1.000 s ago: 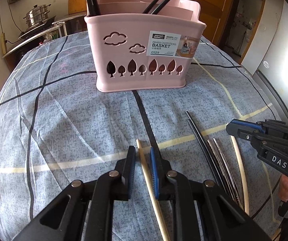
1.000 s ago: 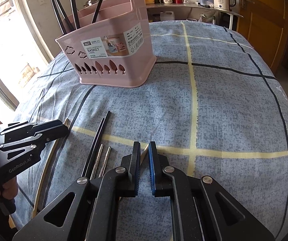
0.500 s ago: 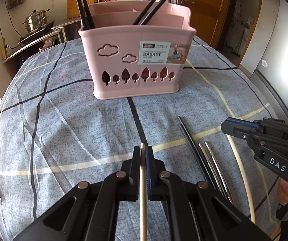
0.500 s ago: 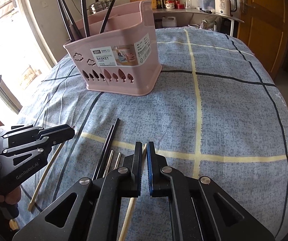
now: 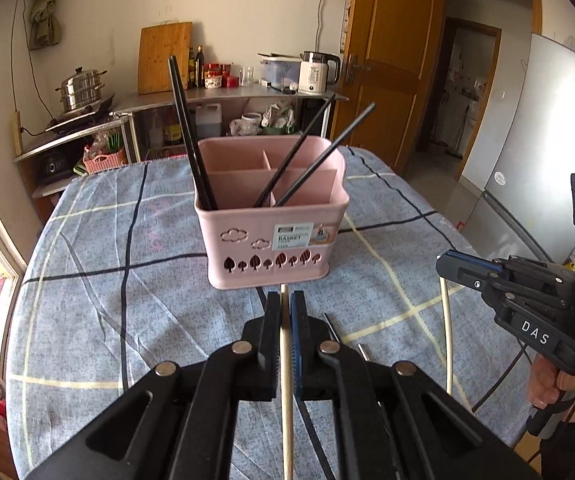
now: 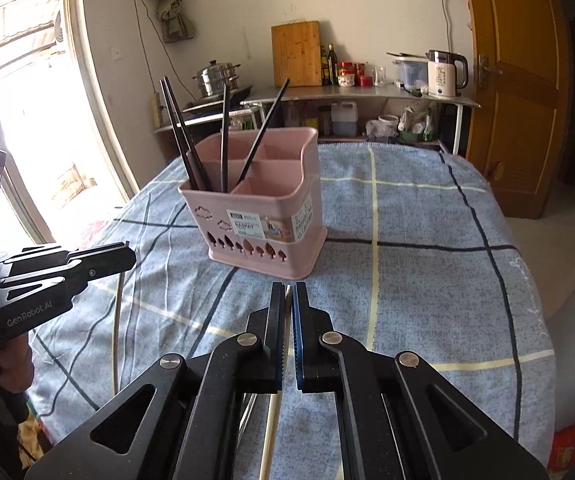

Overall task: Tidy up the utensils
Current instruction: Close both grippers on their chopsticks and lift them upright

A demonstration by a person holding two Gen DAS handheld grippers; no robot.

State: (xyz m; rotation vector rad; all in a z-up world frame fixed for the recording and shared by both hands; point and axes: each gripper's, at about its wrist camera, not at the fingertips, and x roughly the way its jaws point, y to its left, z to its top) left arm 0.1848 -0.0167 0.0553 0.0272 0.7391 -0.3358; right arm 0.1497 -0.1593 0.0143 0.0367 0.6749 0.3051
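A kitchen tabletop (image 5: 87, 320) under a blue checked cloth is carrying a pink utensil basket (image 5: 271, 240), with both grippers hanging in front of it.

The left gripper (image 5: 285, 312) is clenching its fingers on a pale wooden chopstick (image 5: 287, 380), whose tip is pointing at the basket's base. The right gripper (image 6: 289, 300) is also pinching a pale chopstick (image 6: 269, 436) between nearly closed fingers. Black chopsticks (image 5: 189, 136) are leaning inside the basket's compartments. Another pale chopstick (image 5: 447, 332) is lying on the cloth beside the right gripper, and dark and metal ones are showing just right of the left fingers.
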